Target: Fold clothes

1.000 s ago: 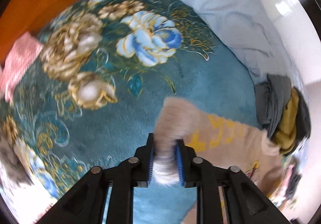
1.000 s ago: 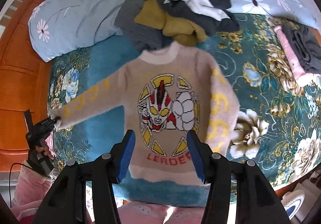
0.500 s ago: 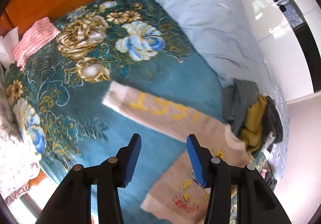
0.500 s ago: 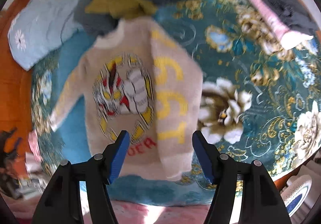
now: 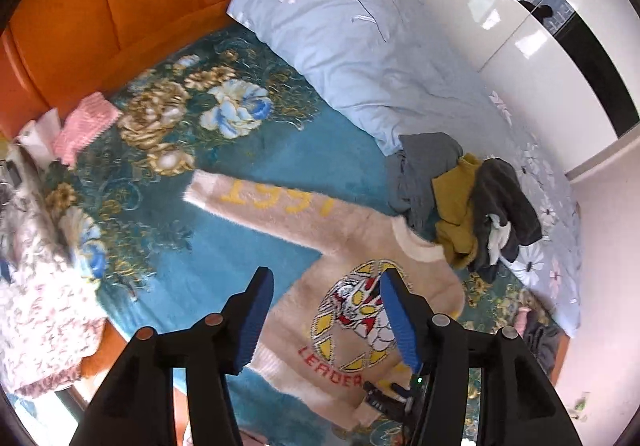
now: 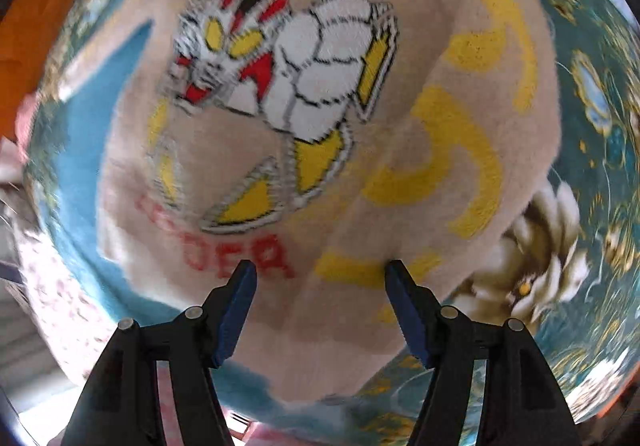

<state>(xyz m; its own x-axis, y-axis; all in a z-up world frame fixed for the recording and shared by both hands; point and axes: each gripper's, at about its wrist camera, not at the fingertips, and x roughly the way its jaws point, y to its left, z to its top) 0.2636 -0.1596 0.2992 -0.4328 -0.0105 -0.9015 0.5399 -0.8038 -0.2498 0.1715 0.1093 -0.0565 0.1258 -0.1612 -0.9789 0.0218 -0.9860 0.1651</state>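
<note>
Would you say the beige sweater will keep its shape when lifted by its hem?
Probably not: the beige sweater lies limp on the blanket, so it should droop. Its fuzzy knit likely grips well. It looks light.

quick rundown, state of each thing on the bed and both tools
sweater: flat, face up, one sleeve out straight, the other folded in
clothes pile: unfolded heap by the collar
pillow: lying at the bed head
left tool: open, nothing held, jaws just opening
right tool: open, nothing held, above the sweater's hem
</note>
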